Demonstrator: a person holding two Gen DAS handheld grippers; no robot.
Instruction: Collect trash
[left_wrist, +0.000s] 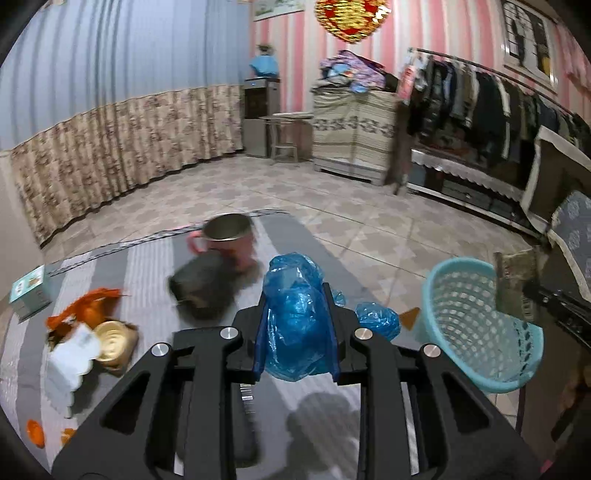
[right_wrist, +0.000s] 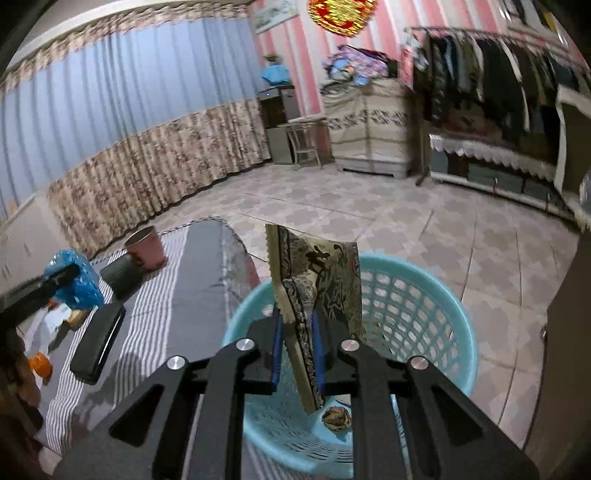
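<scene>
left gripper (left_wrist: 295, 314) clamping blue plastic bag (left_wrist: 293, 314), right gripper (right_wrist: 297, 332) pinching patterned wrapper (right_wrist: 317, 280) over basket (right_wrist: 424, 295)

We hold our left gripper (left_wrist: 297, 325) tilted downward, and its jaws are closed tightly on a crumpled blue plastic bag (left_wrist: 295, 314) that fills the space between them. Our right gripper (right_wrist: 298, 354) also points downward, and its blue pads (right_wrist: 277, 354) pinch a flat patterned wrapper (right_wrist: 317, 291), which stands upright between them.

My right gripper (right_wrist: 298, 325) pinches a printed wrapper (right_wrist: 317, 280) above the turquoise basket (right_wrist: 424, 295), a crumpled scrap (right_wrist: 336, 419) inside.
</scene>
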